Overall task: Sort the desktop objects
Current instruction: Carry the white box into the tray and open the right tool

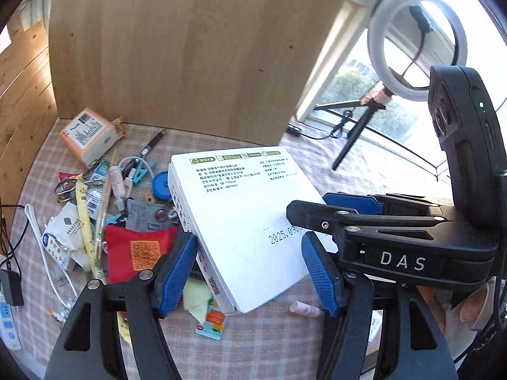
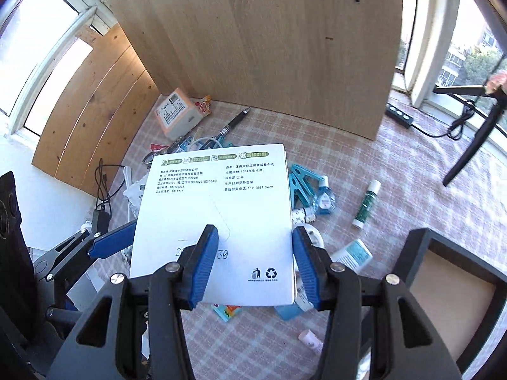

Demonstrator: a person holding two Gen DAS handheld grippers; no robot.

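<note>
A flat white box point(image 2: 218, 209), printed with green labels and black text on its upper face, is carried above the cluttered tabletop point(image 2: 396, 190) by both claws at once. In the right wrist view the right claw point(image 2: 255, 266) straddles the box's near right corner: one blue pad lies over the printed face, the other presses the right-hand edge, so the claw pinches the box across a wide span. The left claw point(image 1: 253, 275) grips the same box from its opposite side — its left pad sits against the long side wall and its right pad over the top face near the stamped date; whether both pads bear fully on the cardboard is hard to judge through the fisheye distortion, but the box appears clamped. In the left wrist view the box tilts, with its near corner lowest. Beneath and beside it, on the pink checked cloth, lie a red packet point(image 1: 139, 250), a black pen point(image 1: 153, 144), an orange-and-white carton point(image 1: 90, 133), a blue round cap point(image 1: 162, 184), teal clothes pegs point(image 2: 301, 180), a green-and-white tube point(image 2: 367, 204) and a small pink tube point(image 2: 309, 339). A wooden panel point(image 2: 269, 47) stands upright at the back of the tabletop — windows lie to either side. A dark-framed tray point(image 2: 443, 288) sits at the right, and a ring light point(image 1: 415, 39) on a tripod stands by the window.
</note>
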